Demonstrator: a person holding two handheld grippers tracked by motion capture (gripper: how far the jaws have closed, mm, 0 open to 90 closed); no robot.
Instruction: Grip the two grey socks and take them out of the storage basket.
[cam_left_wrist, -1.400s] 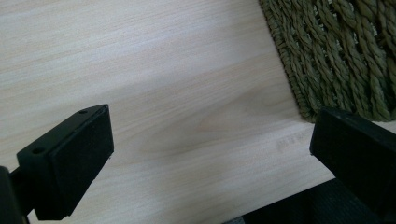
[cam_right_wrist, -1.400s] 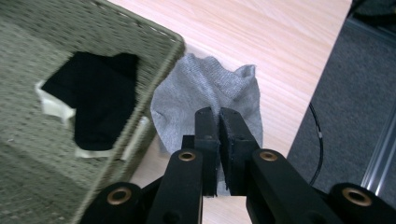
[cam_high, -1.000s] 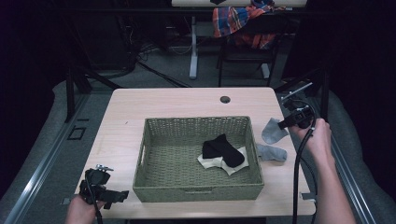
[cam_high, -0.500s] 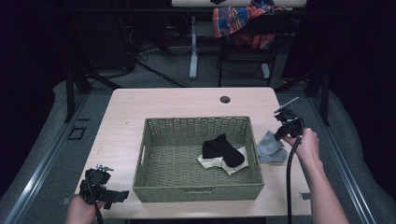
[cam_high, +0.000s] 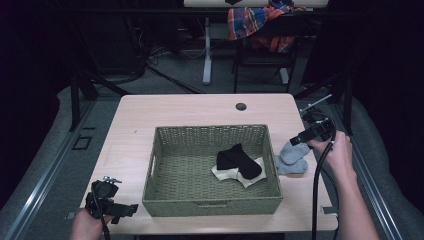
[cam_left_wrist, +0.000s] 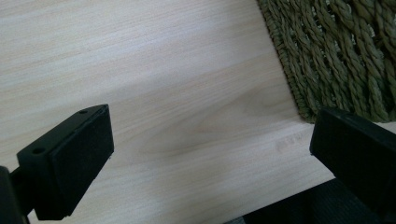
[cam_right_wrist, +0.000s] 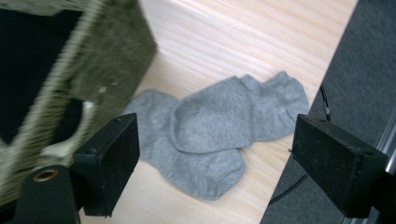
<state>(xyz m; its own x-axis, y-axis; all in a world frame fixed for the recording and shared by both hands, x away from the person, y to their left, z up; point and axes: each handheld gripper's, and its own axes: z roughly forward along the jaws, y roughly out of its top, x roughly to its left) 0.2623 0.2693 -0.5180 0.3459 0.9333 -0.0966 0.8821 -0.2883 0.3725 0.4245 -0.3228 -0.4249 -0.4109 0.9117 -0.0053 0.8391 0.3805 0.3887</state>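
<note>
A pair of grey socks lies on the wooden table, against the right wall of the green woven basket. My right gripper hovers just above them; its jaws have just been opening and stand open, with the grey socks lying loose below the right gripper. Inside the basket a black sock rests on a cream sock. My left gripper sits open at the table's front left, over bare wood, with the basket's corner ahead of the left gripper.
The table's right edge runs close beside the grey socks, with dark floor and a cable beyond it. A round cable hole sits at the table's back. Behind the table a chair holds plaid cloth.
The right gripper, shut on a hanging grey sock, came down and left towards the basket. Now that sock lies on the other grey sock and the jaws are apart. The left gripper stayed put.
</note>
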